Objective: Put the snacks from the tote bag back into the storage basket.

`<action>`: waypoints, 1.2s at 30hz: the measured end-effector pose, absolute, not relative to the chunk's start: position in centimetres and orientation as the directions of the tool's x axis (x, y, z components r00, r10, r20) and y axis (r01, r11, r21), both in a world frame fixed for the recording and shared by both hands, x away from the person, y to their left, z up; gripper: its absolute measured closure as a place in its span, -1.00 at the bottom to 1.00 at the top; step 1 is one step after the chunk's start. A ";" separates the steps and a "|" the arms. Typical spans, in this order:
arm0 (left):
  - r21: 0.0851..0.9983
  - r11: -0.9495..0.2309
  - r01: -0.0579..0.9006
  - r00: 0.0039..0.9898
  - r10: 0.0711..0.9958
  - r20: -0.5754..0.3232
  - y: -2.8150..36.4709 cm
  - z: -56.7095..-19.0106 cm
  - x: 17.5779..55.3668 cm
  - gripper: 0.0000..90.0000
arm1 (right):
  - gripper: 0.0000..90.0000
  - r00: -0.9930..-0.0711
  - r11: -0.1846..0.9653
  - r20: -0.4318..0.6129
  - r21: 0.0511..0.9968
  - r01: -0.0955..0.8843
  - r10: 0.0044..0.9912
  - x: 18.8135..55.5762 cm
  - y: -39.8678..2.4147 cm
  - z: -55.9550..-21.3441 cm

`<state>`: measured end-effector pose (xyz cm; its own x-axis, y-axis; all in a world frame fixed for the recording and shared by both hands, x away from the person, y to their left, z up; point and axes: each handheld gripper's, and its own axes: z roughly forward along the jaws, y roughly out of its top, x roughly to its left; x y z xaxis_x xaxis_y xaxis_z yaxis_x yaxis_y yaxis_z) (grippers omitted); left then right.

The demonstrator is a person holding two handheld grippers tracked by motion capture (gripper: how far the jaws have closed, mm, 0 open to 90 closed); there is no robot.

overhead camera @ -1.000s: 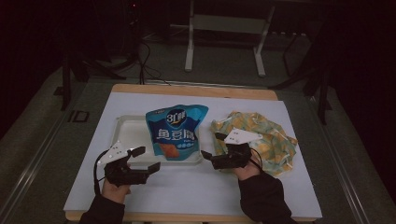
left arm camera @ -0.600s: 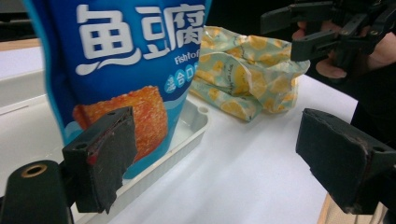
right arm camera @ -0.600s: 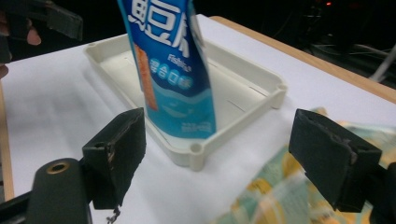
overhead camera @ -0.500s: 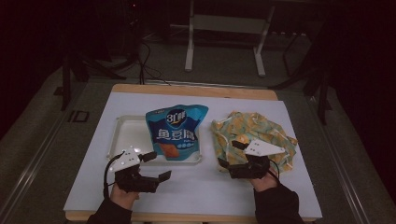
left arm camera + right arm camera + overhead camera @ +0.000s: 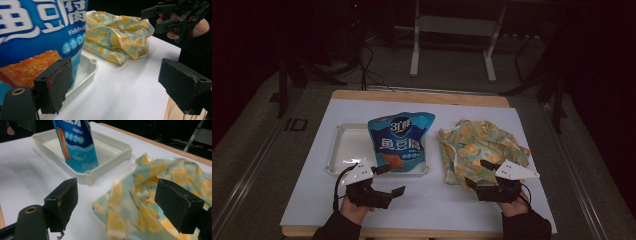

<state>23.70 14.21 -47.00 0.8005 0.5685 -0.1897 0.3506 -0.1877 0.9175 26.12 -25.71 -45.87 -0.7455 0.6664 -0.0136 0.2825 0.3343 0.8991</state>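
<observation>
A blue snack bag [image 5: 401,142] stands upright in a white tray [image 5: 343,150] at the table's middle. Right of it lies a crumpled lemon-print cloth [image 5: 479,145]. My left gripper [image 5: 393,180] hovers open just in front of the tray's near right corner, with nothing between its fingers. In the left gripper view the bag [image 5: 32,37], the tray [image 5: 87,67] and the cloth [image 5: 117,37] lie ahead. My right gripper [image 5: 477,173] is open at the cloth's near edge, empty. The right gripper view looks over the cloth [image 5: 140,202] toward the bag [image 5: 75,145] and tray [image 5: 110,165].
A white sheet [image 5: 422,210] covers the wooden table [image 5: 422,95]. Bare sheet lies between the two grippers along the near edge. Dark floor, cables and a metal stand's legs [image 5: 414,65] lie beyond the far edge. The right gripper [image 5: 151,18] appears far off in the left gripper view.
Both hands have drawn back toward the near edge. The right gripper moved right and nearer, off the cloth's middle. The left gripper shifted slightly right. Both stayed open.
</observation>
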 end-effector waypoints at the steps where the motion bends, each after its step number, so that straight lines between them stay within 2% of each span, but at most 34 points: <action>1: 0.916 -0.197 0.349 0.805 0.564 -0.185 14.0 -47.1 23.8 -0.71 | -0.59 -0.742 0.333 -0.013 0.898 0.286 0.671 26.0 -25.9 -46.0; 12: 0.905 -0.237 0.353 0.826 0.534 -0.182 12.2 -48.7 24.4 -0.71 | -0.59 -0.694 0.306 -0.024 0.908 0.286 0.720 25.2 -28.3 -46.6; 26: 0.897 -0.271 0.350 0.830 0.534 -0.162 11.8 -49.7 24.4 -0.71 | -0.63 -0.620 0.262 -0.046 0.929 0.261 0.783 24.6 -30.4 -47.8; 36: 0.897 -0.270 0.350 0.819 0.554 -0.152 12.5 -50.1 24.3 -0.71 | -0.64 -0.638 0.267 -0.046 0.929 0.255 0.769 24.7 -30.2 -48.1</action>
<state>24.28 12.55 -50.14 0.8187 0.5536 -0.1523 0.3496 -0.2701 0.8971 24.75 -30.23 -48.08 -0.6379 0.7688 -0.0462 0.2550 0.2674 0.9292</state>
